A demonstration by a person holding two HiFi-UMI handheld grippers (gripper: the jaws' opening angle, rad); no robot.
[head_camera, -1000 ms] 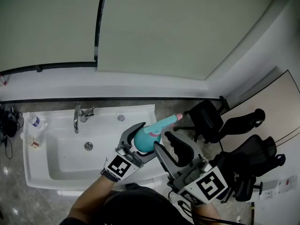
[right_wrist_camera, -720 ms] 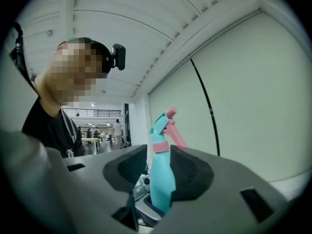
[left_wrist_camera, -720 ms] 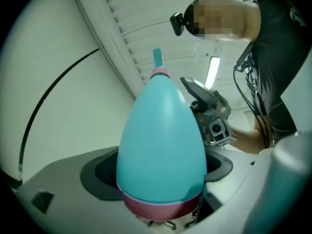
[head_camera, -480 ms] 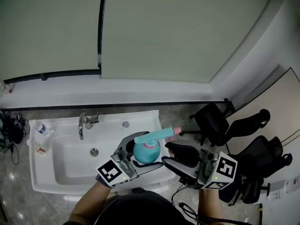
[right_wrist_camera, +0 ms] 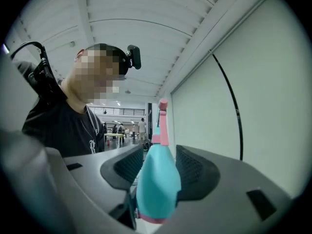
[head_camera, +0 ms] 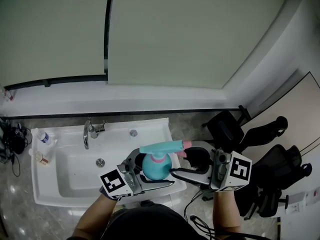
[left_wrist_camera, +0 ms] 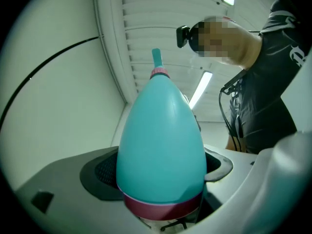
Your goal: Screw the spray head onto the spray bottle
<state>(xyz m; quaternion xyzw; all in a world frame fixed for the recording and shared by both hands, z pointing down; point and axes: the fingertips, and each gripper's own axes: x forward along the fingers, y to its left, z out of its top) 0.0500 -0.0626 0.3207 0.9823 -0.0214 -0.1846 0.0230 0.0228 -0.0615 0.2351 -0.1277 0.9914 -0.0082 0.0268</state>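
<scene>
White rectangular sink (head_camera: pixel 75 176) w/ chrome tap (head_camera: pixel 88 132) in grey stone surface (head_camera: pixel 15 209); pale green wall (head_camera: pixel 175 34) far, black office chairs (head_camera: pixel 227 126) right. L gripper (head_camera: pixel 154 168) clamps teal egg-shaped spray bottle (head_camera: pixel 157 165) over sink's near right corner. R gripper (right_wrist_camera: pixel 155 172) jaws, just opening, sit loose round teal pink-tipped spray head (head_camera: pixel 161 148) atop it. Square black-white marker (head_camera: pixel 240 169) on R cube.
</scene>
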